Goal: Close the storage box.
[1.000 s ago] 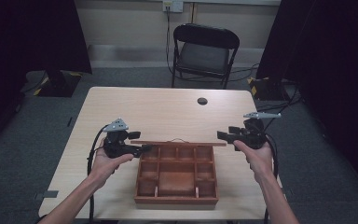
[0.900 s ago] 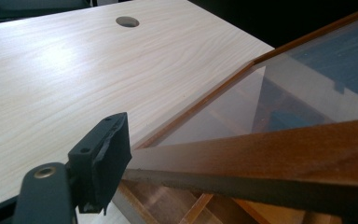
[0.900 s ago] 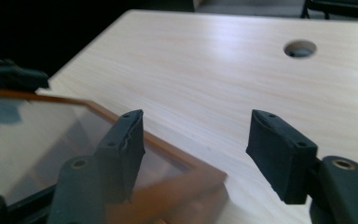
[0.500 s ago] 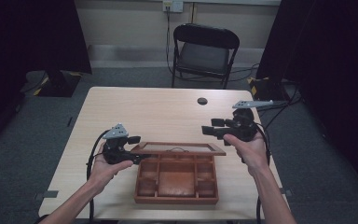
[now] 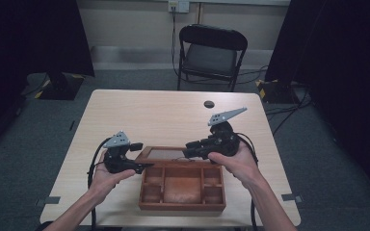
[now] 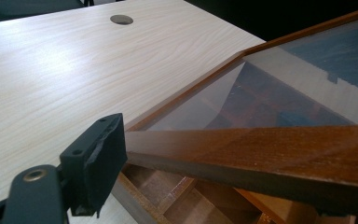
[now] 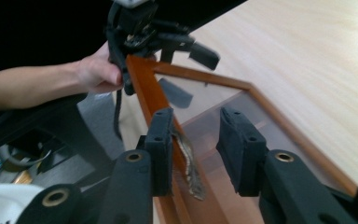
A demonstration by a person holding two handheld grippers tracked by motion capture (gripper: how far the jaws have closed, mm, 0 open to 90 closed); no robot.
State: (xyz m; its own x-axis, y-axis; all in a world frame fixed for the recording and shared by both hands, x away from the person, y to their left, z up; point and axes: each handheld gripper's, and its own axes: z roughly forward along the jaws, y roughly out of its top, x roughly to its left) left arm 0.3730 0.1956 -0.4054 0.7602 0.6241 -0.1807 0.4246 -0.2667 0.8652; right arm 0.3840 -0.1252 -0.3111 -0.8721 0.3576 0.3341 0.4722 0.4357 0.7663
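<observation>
Black pads of the left gripper (image 5: 142, 166) clamped on the near left corner of the lid (image 5: 166, 154), jaws just eased a little wider yet keeping the wooden frame between them. Black jaws of the right gripper (image 5: 190, 147) at the lid's right side, just been closing, with the frame rail between them: one pad (image 7: 161, 149) against the rail, the other (image 7: 240, 156) standing clear over the glass, so no full pinch.

From the left gripper view: a single pad (image 6: 98, 161) butted on the frame's edge, the second jaw hidden behind the wood; pale glass pane slanting upward, dark compartments visible beneath it. From the right gripper view: the other gripper far off, biting the frame's corner, with the left hand (image 7: 95, 72) behind it, and a frayed strip hanging on the rail beside the near pad.

From the high view alone: lid raised at its near edge and tilted above the back of the wooden box (image 5: 180, 204), open compartments bare in front; box near the front edge of the pale table (image 5: 173, 115), between both forearms. Farther off, a round cable hole (image 5: 208, 104) in the tabletop and a black folding chair (image 5: 212, 50) beyond the table.
</observation>
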